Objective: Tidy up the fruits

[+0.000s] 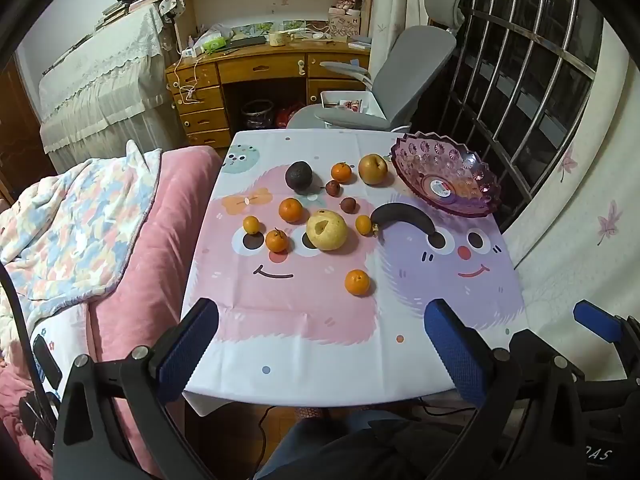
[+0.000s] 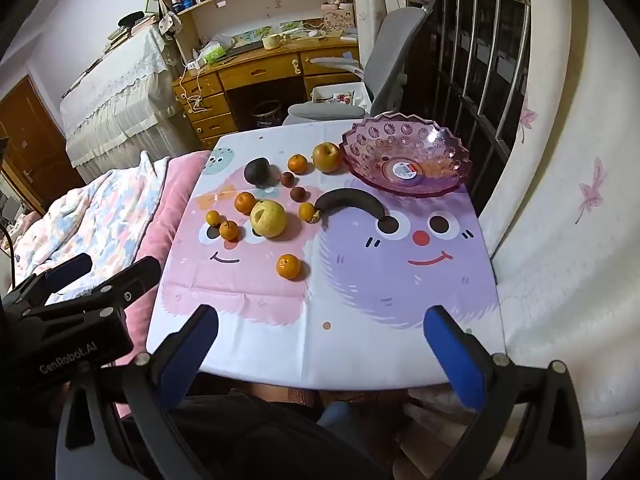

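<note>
Left wrist view | left claw (image 1: 320, 340), right claw (image 2: 320, 338): jaws apart, empty, hanging short of bench | scattered fruit awaits empty purple faceted glass bowl (image 1: 448, 176)

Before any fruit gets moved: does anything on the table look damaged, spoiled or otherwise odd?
Yes. The banana beside the purple bowl is almost entirely black, which suggests it is well overripe. The large yellow fruit mid-table has a pale gouge in its skin. The bowl holds no fruit yet, only a sticker on its base.
</note>
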Motion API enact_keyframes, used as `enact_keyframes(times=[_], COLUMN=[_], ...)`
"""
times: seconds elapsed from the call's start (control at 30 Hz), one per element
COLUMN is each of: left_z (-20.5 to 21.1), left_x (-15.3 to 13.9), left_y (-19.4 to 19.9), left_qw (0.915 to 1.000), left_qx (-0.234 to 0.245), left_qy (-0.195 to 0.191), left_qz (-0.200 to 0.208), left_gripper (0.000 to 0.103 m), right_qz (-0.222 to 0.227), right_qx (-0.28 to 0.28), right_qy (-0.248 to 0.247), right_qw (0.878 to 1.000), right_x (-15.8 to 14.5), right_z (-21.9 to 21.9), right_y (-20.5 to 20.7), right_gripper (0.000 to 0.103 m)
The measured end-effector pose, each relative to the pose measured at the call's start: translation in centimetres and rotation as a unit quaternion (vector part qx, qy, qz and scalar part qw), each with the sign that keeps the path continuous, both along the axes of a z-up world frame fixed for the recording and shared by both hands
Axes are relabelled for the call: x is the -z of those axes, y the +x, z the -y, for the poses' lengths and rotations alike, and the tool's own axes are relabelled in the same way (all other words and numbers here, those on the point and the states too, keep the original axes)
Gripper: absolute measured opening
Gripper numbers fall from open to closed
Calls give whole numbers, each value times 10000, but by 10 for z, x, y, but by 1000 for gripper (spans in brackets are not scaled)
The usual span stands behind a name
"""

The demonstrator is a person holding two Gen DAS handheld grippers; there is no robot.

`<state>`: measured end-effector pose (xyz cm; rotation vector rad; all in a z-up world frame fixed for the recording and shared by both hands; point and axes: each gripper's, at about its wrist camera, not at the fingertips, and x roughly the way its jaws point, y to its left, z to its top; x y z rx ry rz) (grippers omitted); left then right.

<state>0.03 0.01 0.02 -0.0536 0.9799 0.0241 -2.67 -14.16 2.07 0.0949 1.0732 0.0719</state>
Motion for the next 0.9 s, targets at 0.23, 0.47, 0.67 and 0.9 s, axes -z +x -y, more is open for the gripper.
enact_keyframes(times=[0.23, 0.47, 0.67, 0.9], left_z=[0, 0, 0, 0], left_x=[1, 1, 1, 1], left_y=[0, -1, -1, -1], left_qw=[10000, 10000, 10000, 10000], left_qx=[-5, -3, -15, -5], left_qy=[2, 1, 2, 2], left_qz=[2, 6, 12, 10], left_gripper=[102, 102, 102, 102], right_qz=[35, -3, -6, -11], right_qx=[8, 16, 10, 15], right_qy=[17, 19, 6, -4], right_qw=[10000, 10000, 10000, 10000], right_x=[0, 0, 1, 1], right_z=[0, 2, 0, 1], right_y=[1, 4, 4, 5], right_gripper=[103, 103, 103, 103])
